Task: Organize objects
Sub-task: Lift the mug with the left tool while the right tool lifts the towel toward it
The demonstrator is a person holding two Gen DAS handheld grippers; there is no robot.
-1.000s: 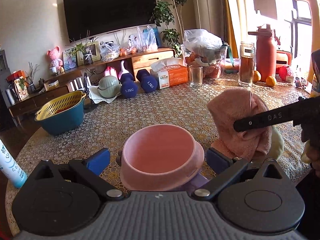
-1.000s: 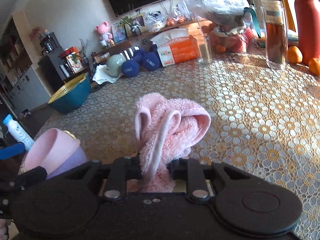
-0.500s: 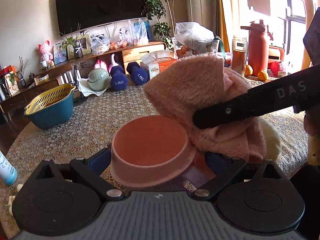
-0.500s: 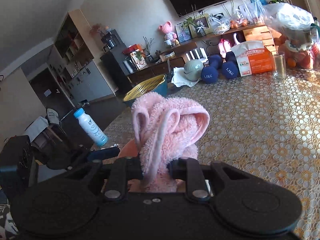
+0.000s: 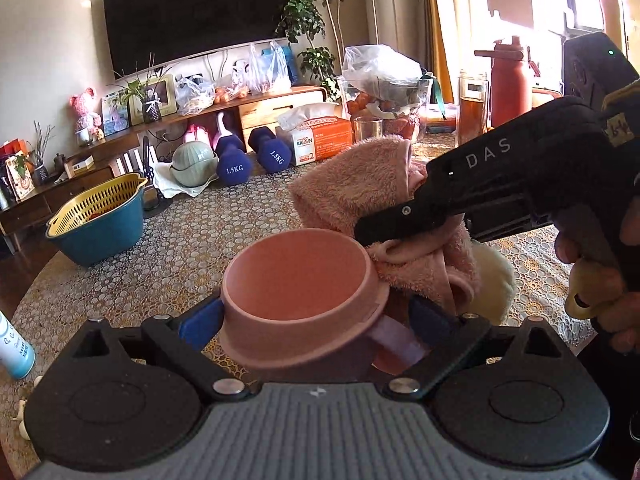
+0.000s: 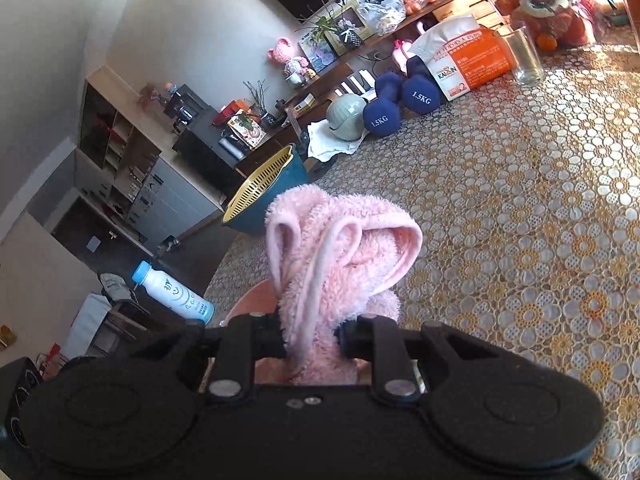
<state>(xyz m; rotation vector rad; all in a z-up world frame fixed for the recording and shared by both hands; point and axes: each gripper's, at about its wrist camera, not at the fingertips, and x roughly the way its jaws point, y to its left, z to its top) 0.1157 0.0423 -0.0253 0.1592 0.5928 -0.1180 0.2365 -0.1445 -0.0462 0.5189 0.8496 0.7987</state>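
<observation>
Hiding gripper pads (right): bunched pink towel.

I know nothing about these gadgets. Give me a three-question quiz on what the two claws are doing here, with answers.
1. True or false: the right claw is shut on the pink towel.
2. What does the left claw grip?
3. Is the towel A) inside the cup, B) beside its rim, C) flat on the table?

Key: 1 true. 2 the pink cup. 3 B.
</observation>
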